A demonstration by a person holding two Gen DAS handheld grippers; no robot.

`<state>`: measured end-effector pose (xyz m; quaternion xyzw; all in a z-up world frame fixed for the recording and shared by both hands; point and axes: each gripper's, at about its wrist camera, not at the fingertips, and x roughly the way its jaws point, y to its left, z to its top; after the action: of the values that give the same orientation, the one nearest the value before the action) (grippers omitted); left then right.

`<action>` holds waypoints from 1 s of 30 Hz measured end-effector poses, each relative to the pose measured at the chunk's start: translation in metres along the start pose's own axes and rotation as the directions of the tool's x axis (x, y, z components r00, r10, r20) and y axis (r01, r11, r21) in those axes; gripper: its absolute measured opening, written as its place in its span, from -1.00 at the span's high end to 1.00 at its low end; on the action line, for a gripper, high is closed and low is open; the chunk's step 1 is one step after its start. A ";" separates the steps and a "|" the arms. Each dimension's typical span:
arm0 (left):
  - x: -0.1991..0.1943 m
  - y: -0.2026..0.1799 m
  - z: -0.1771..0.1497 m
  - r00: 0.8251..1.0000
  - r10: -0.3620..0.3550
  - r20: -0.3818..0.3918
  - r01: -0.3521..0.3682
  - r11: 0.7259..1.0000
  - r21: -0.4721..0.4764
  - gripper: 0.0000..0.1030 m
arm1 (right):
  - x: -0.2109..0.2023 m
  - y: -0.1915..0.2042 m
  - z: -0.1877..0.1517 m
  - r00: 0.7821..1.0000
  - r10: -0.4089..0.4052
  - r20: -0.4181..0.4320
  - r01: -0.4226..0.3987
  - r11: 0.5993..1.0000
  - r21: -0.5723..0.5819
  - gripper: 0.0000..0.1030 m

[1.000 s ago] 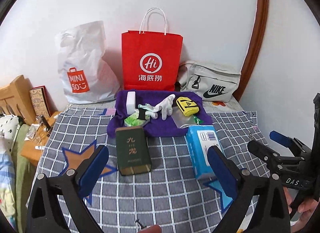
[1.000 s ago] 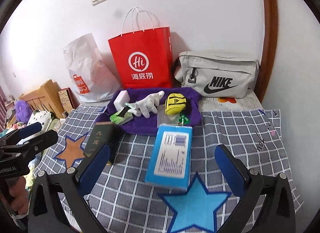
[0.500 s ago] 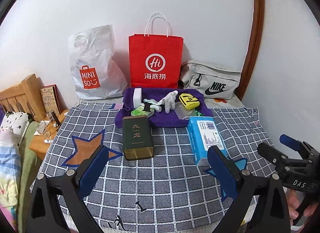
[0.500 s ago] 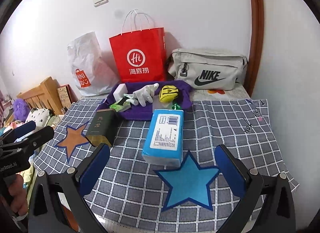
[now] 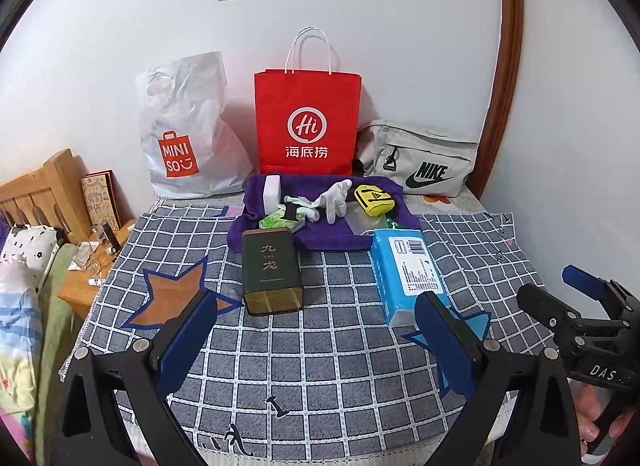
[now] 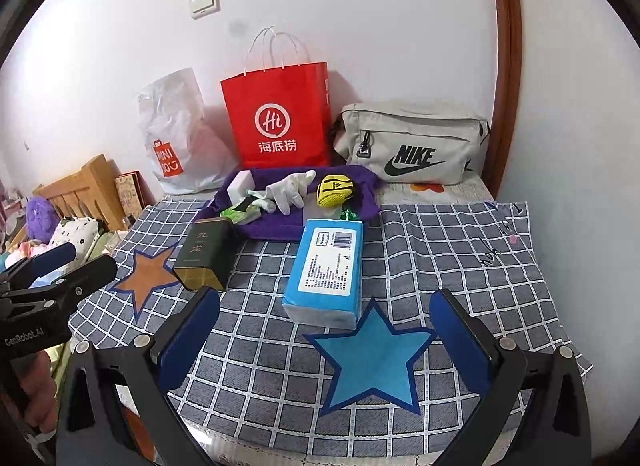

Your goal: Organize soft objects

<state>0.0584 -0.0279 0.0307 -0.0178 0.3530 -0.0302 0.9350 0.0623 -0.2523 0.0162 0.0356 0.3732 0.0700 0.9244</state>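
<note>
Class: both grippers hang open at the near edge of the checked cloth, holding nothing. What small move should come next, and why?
Probably ease the right gripper forward to the blue tissue pack: it lies straight ahead, the nearest soft thing, and the open jaws look wide enough. The left gripper can wait.

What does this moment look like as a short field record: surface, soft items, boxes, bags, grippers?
surface: checked cloth with star patches
soft items: white glove, yellow pouch, green tissue pack, all lying on a purple towel
boxes: dark green tea tin and blue tissue pack, lying flat in front of the towel
bags: Miniso plastic bag, red paper bag, grey Nike bag against the wall
left gripper: open, holding nothing
right gripper: open, holding nothing
</note>
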 end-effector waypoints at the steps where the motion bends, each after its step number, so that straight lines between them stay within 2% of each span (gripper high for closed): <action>1: 0.000 0.000 0.000 1.000 0.001 0.000 -0.001 1.000 -0.001 -0.94 | -0.001 0.000 0.000 1.000 0.001 0.001 -0.001 1.000 -0.002 -1.00; 30: -0.004 0.005 -0.001 1.000 -0.001 0.003 0.001 1.000 -0.004 -0.94 | -0.010 0.008 0.000 1.000 0.003 0.014 -0.003 1.000 -0.015 -1.00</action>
<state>0.0547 -0.0223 0.0322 -0.0200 0.3517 -0.0298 0.9354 0.0550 -0.2456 0.0240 0.0295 0.3662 0.0740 0.9271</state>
